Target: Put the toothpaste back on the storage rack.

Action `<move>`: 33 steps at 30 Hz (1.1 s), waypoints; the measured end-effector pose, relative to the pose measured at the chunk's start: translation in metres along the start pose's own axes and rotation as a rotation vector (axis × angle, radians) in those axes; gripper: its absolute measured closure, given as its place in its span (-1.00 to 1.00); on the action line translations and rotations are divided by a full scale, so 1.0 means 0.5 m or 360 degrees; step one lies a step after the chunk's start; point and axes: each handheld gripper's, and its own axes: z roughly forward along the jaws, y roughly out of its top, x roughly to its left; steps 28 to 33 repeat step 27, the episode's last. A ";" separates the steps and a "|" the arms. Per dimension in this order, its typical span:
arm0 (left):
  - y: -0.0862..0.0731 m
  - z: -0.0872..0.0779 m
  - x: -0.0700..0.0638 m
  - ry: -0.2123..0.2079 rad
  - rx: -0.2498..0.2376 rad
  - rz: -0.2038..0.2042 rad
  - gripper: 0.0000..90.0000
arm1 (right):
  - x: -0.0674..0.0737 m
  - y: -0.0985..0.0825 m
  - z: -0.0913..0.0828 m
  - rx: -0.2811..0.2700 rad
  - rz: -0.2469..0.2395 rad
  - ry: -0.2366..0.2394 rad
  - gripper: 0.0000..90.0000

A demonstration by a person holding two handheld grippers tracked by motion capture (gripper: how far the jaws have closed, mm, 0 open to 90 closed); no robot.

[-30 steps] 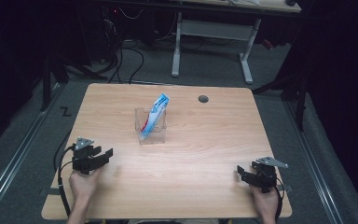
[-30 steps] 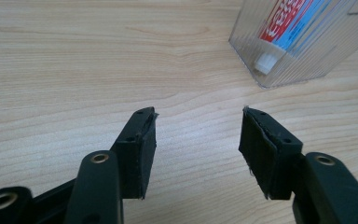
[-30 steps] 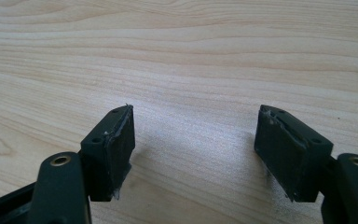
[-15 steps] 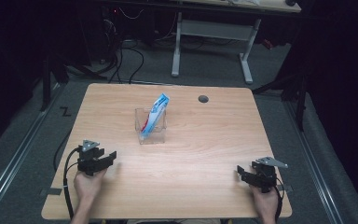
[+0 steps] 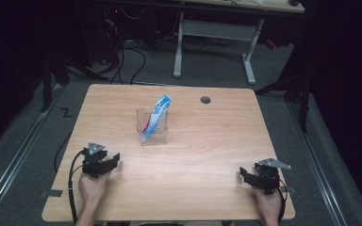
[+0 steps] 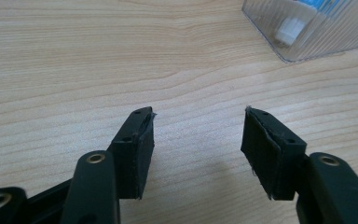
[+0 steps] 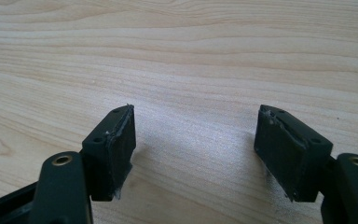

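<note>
A wooden worktop (image 5: 207,155) with a clear plastic box (image 5: 153,129) near its centre; a blue, white and red tube (image 5: 156,115), apparently toothpaste, stands tilted inside the box, its flat crimped end rising above the rim and its white cap (image 6: 291,29) resting at the bottom. The left tool (image 5: 115,159) lies low at the near left of the worktop, its jaws wide apart with nothing between them, having just been opening; the left gripper view shows the ribbed corner of the box ahead and to the right of the jaws. The right tool (image 5: 242,173) rests near the near right corner, well apart from the box, jaws likewise wide and empty over bare wood. The work in hand appears to be a reach for the tube or its box; the left tool is the nearer. A sound approach would likely bring the jaws from above onto the flat upper end of the tube, closing across its thin faces, while the other tool steadies the light box so that it does not slide or tip on the smooth wood. The box walls are rigid, glossy and finely ribbed; the tube is soft and will dent under pressure; the jaw pads (image 7: 121,135) are black, matt and slightly frayed at their edges.
</note>
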 end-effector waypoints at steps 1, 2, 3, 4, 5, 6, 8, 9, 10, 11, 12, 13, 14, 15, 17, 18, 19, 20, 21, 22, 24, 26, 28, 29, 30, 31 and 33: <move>-0.001 0.002 -0.001 0.0006 -0.0001 0.0004 -0.03 | 0.000 0.000 0.000 -0.0005 -0.0005 0.0001 -0.35; -0.002 0.004 -0.002 0.0010 0.0005 0.0009 -0.03 | -0.001 0.000 0.000 -0.0002 -0.0004 0.0001 -0.35; -0.003 0.007 -0.002 0.0015 0.0010 0.0014 -0.04 | 0.000 0.000 0.000 -0.0001 0.0003 0.0000 -0.35; -0.004 0.009 -0.002 0.0018 0.0016 0.0018 -0.04 | 0.000 0.000 0.000 -0.0001 0.0004 0.0000 -0.35; -0.005 0.011 -0.003 0.0024 0.0024 0.0025 -0.04 | 0.000 0.000 0.000 -0.0001 0.0003 0.0000 -0.35; -0.006 0.013 -0.004 0.0031 0.0035 0.0035 -0.04 | 0.000 0.000 0.000 0.0000 0.0002 0.0000 -0.35; -0.009 0.015 -0.009 0.0052 0.0021 0.0065 -0.06 | 0.000 0.000 0.000 -0.0001 0.0005 0.0000 -0.35; -0.010 0.015 -0.011 0.0063 0.0019 0.0087 -0.07 | 0.000 0.000 0.000 -0.0001 0.0006 0.0001 -0.35; -0.012 0.016 -0.013 0.0071 0.0012 0.0109 -0.08 | 0.000 0.000 0.000 -0.0001 0.0004 0.0001 -0.35; -0.013 0.016 -0.015 0.0078 0.0011 0.0130 -0.09 | 0.000 0.000 0.000 0.0000 0.0005 0.0001 -0.35; -0.013 0.016 -0.015 0.0077 0.0011 0.0127 -0.10 | 0.000 0.000 0.000 -0.0001 0.0005 0.0001 -0.35; -0.013 0.016 -0.015 0.0078 0.0011 0.0127 -0.10 | 0.000 0.000 0.000 -0.0001 0.0005 0.0002 -0.35; -0.013 0.017 -0.015 0.0080 0.0010 0.0125 -0.10 | 0.000 0.000 0.000 -0.0001 0.0006 0.0001 -0.35; -0.013 0.017 -0.016 0.0080 0.0011 0.0124 -0.10 | 0.000 0.000 0.000 -0.0001 0.0006 0.0002 -0.35; -0.013 0.017 -0.016 0.0075 0.0012 0.0122 -0.11 | 0.000 0.000 0.000 -0.0001 0.0004 0.0000 -0.35; -0.013 0.017 -0.016 0.0075 0.0011 0.0123 -0.12 | 0.000 0.000 0.000 -0.0001 -0.0005 -0.0001 -0.35; -0.013 0.017 -0.016 0.0074 0.0013 0.0124 -0.13 | 0.001 0.000 0.000 -0.0001 -0.0002 -0.0006 -0.35; -0.013 0.017 -0.016 0.0074 0.0013 0.0124 -0.14 | 0.001 0.000 0.000 0.0000 -0.0009 -0.0009 -0.35; -0.013 0.017 -0.016 0.0072 0.0012 0.0123 -0.14 | 0.001 0.000 0.000 0.0001 -0.0012 -0.0012 -0.35; -0.013 0.017 -0.016 0.0071 0.0012 0.0125 -0.15 | 0.002 0.000 0.000 0.0003 -0.0008 -0.0013 -0.35; -0.013 0.017 -0.017 0.0069 0.0014 0.0127 -0.16 | 0.002 0.000 0.000 0.0003 -0.0010 -0.0016 -0.34; -0.013 0.017 -0.017 0.0067 0.0014 0.0127 -0.16 | 0.001 0.000 0.001 -0.0002 -0.0006 -0.0016 -0.34; -0.013 0.017 -0.017 0.0066 0.0014 0.0127 -0.17 | 0.000 0.000 0.001 -0.0004 -0.0009 -0.0015 -0.34; -0.013 0.017 -0.017 0.0066 0.0014 0.0127 -0.17 | 0.000 0.000 0.001 -0.0004 -0.0009 -0.0015 -0.34; -0.013 0.017 -0.017 0.0066 0.0014 0.0127 -0.17 | 0.000 0.000 0.001 -0.0004 -0.0009 -0.0015 -0.34; -0.013 0.017 -0.017 0.0066 0.0014 0.0127 -0.17 | 0.000 0.000 0.001 -0.0004 -0.0009 -0.0015 -0.34; -0.013 0.017 -0.017 0.0066 0.0014 0.0127 -0.17 | 0.000 0.000 0.001 -0.0004 -0.0009 -0.0015 -0.34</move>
